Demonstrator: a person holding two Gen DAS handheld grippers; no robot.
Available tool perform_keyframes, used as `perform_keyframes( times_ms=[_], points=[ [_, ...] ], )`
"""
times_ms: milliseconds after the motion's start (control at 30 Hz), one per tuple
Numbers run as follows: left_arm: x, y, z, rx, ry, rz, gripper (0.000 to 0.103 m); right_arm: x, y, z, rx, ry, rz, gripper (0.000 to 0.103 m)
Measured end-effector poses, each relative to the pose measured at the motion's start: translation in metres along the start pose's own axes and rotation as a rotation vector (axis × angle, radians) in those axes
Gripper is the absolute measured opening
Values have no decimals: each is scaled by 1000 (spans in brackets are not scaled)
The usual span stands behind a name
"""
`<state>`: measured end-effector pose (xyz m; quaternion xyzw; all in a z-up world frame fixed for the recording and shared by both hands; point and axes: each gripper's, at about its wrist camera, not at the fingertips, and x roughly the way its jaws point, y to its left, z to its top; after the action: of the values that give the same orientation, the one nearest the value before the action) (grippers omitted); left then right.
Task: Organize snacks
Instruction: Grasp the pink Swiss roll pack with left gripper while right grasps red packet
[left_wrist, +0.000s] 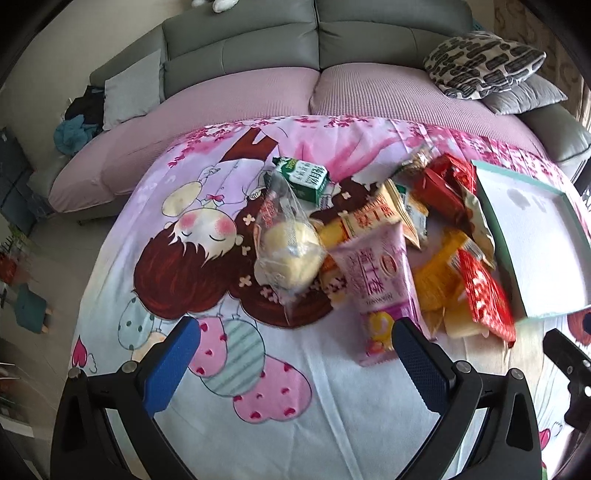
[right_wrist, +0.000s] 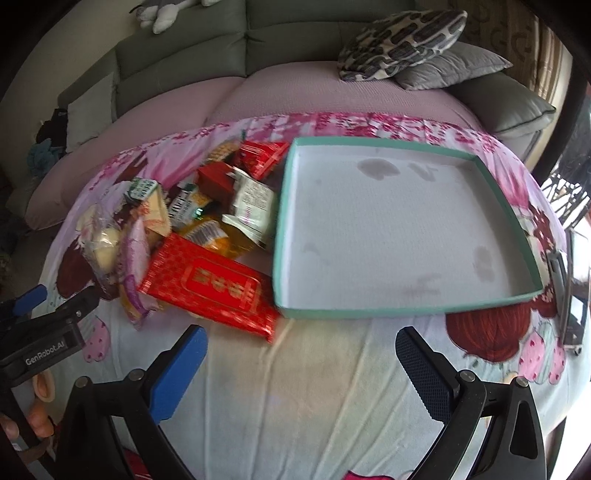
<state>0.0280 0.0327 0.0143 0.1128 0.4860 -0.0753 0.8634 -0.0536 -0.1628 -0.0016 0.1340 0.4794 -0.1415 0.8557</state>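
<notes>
Snacks (right_wrist: 207, 236) beside tray (right_wrist: 369, 314); hand-held gripper (right_wrist: 44, 332) reads "GenRobot.AI".

Glossy foil red packet (right_wrist: 210, 286), matt cardboard tray (right_wrist: 399, 236), soft printed cloth (right_wrist: 314, 387), leather sofa (left_wrist: 317, 40).

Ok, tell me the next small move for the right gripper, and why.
Probably move the right gripper forward and left to the red packet. The gripper is open and holds nothing, the teal tray has no snacks in it yet, and that packet lies flat at the near edge of the pile, right beside the tray.
</notes>
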Motion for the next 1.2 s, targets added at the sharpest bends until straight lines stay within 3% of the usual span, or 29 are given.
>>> perform_keyframes(
  times_ms=[100, 267, 567, 967, 1000, 1200],
  points=[
    [7, 3, 2, -15, 41, -47, 103, 5, 19, 10, -44, -8, 51, 103],
    [22, 4, 1, -46, 91, -112, 103, 23, 45, 14, -147, 30, 40, 102],
    [41, 3, 10, -73, 138, -142, 103, 48, 56, 23, -260, 73, 42, 91],
    [63, -13, 22, -109, 202, -185, 103, 73, 61, 31, -287, 95, 103, 64],
    [65, -15, 23, -109, 205, -182, 102, 74, 60, 31, -284, 95, 102, 63],
    [76, -24, 25, -110, 230, -205, 71, 78, 54, 31, -250, 90, 133, 60]
  ],
)
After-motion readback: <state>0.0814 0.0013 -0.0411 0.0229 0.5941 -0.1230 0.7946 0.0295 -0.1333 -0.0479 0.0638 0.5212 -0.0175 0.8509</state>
